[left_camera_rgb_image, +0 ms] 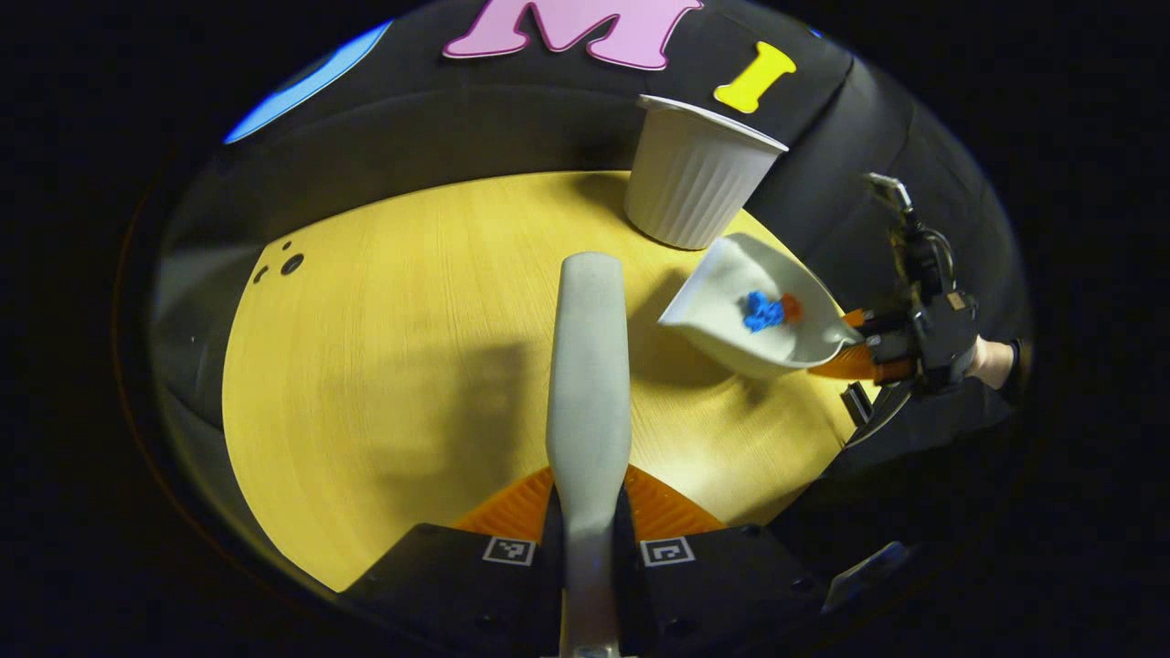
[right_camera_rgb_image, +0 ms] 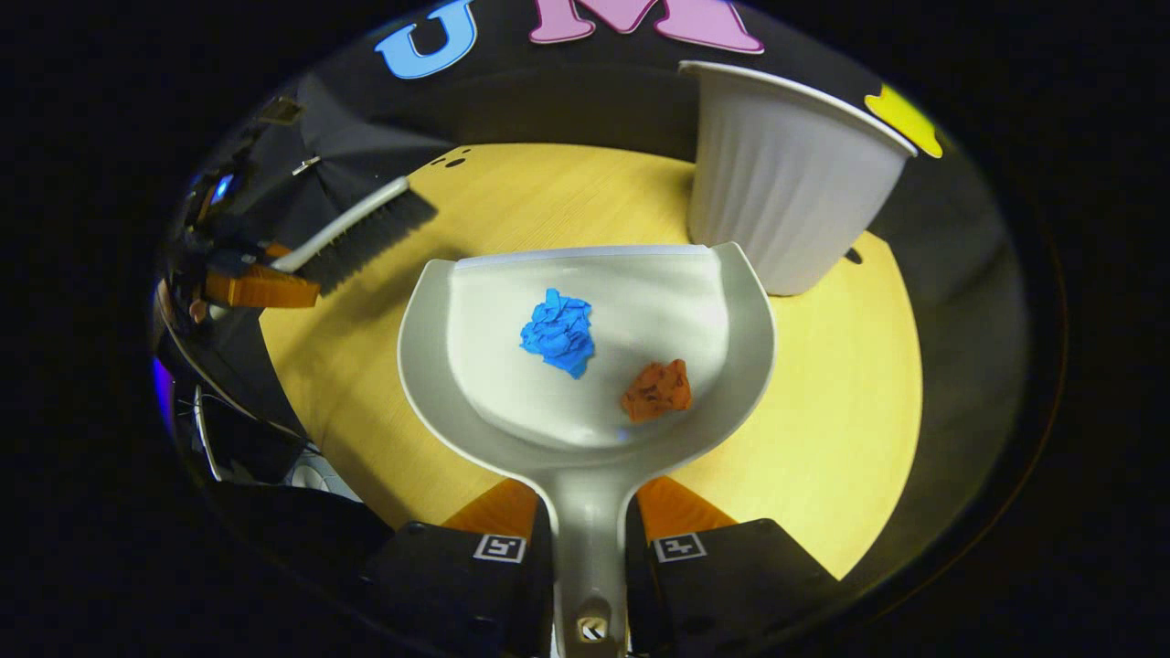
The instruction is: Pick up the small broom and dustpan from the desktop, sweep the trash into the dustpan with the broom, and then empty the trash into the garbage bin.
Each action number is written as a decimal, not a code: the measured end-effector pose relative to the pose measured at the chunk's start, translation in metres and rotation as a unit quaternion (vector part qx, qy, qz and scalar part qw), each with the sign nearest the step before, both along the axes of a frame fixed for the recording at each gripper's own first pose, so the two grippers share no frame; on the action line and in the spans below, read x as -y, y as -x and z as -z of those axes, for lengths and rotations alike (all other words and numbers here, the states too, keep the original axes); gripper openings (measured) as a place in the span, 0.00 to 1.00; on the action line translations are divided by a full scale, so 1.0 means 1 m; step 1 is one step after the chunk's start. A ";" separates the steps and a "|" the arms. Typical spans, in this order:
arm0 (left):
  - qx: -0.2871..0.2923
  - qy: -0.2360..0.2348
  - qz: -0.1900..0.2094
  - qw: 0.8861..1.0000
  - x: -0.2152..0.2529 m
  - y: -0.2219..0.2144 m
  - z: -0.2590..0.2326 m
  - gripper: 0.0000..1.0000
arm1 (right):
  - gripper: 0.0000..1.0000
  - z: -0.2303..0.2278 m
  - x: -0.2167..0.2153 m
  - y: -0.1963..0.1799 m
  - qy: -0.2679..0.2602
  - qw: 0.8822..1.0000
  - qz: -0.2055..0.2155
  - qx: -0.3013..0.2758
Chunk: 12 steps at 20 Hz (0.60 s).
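black tongs [right_camera_rgb_image: 590, 548] bodies carry small square black-and-white markers, with looped cables on the left tongs [left_camera_rgb_image: 590, 539].

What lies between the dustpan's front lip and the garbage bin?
Only bare desktop shows there in the right gripper view; the dustpan, carrying both scraps, sits just short of the garbage bin.

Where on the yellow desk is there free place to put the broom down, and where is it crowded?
Bare desk lies left of the broom, out to the small holes. Crowded: the far right, where the dustpan with trash hangs beside the bin.
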<state>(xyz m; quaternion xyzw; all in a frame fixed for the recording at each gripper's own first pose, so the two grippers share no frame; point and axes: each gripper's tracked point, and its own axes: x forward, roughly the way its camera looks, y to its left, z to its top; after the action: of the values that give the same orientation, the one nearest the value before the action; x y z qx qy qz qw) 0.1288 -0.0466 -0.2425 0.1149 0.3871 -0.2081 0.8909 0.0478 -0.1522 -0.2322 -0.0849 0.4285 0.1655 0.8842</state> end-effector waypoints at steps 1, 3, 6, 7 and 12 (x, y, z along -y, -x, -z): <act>-0.002 0.007 -0.011 1.000 -0.002 0.003 0.005 0.28 | 0.36 -0.014 0.007 0.005 -0.009 1.000 0.004 -0.005; 0.001 0.024 -0.032 0.999 -0.005 0.003 0.013 0.28 | 0.36 -0.035 0.010 0.003 -0.023 1.000 0.011 -0.014; 0.000 0.047 -0.057 0.997 -0.014 0.010 0.027 0.28 | 0.36 -0.067 0.014 0.003 -0.027 0.999 0.027 -0.004; -0.004 0.053 -0.064 0.997 -0.015 0.013 0.029 0.28 | 0.39 -0.086 0.019 0.005 -0.035 0.999 0.033 0.003; -0.015 0.069 -0.092 0.993 -0.033 0.025 0.038 0.28 | 0.36 -0.167 0.037 -0.008 -0.054 0.995 0.061 0.056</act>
<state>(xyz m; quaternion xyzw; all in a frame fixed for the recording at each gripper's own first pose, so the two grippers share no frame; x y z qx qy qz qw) 0.1037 -0.0139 -0.2805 0.0139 0.3945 -0.1531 0.9060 0.0557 -0.1889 -0.0650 -0.0202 0.3730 0.1291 0.9186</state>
